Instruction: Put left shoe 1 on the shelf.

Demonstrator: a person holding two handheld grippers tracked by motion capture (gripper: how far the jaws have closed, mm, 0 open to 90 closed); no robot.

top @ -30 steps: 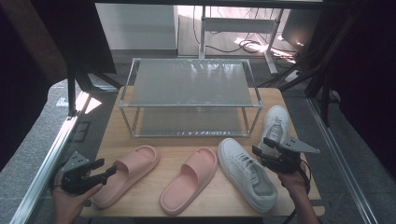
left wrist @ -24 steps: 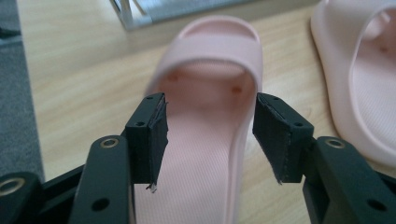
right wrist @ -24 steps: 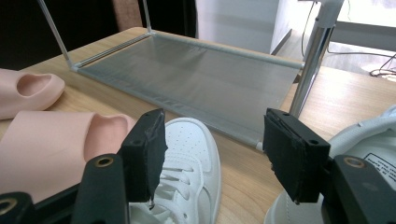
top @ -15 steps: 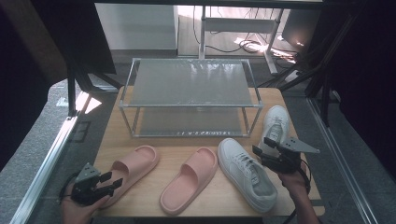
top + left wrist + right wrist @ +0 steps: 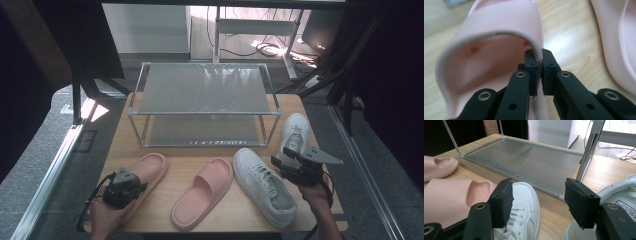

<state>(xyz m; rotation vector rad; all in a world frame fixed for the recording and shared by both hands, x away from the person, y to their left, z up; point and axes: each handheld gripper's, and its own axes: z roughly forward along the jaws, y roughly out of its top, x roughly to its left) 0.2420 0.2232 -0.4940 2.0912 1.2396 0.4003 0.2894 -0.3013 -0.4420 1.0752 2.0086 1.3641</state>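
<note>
Two pink slides lie on the table (image 5: 165, 210) before a wire rack (image 5: 202, 102). The left gripper (image 5: 541, 66) has just been closing its jaws and now pinches the strap edge of the left slide (image 5: 499, 45) at the table's near left. The right gripper (image 5: 537, 202) hovers with jaws spread between two white sneakers (image 5: 265, 185).

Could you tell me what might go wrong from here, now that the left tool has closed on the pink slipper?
The left tool pinches only the thin edge of the left pink slipper's strap, so the soft strap may slip free when lifted. Hanging from that side grip, the slipper could tilt and bump the second pink slipper or the rack's frame.
</note>
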